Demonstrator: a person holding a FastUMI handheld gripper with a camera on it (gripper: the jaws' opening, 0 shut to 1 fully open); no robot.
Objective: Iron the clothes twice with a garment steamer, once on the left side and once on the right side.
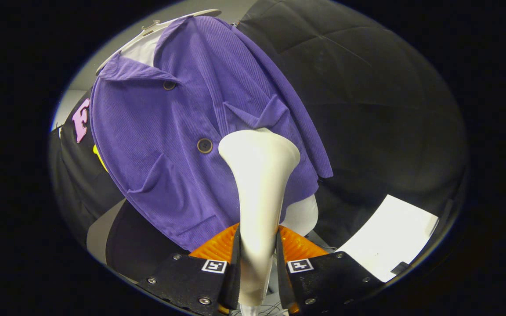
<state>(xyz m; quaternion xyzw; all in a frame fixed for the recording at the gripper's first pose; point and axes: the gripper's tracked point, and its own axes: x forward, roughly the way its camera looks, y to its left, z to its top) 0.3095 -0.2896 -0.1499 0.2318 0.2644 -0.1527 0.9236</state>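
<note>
Black booth cloth (367, 87) behind, white sheet (389, 237) low to the right. Gripper (257, 259) clamped on garment steamer (259, 184), both fingers pressing its neck, head forward against purple shirt (169, 131) on hanger (147, 30). Head near shirt's middle, beside lower button (204, 145). Which pass is done: cannot tell; probably mid-stroke. Open room right of sleeve edge; hem close below.
</note>
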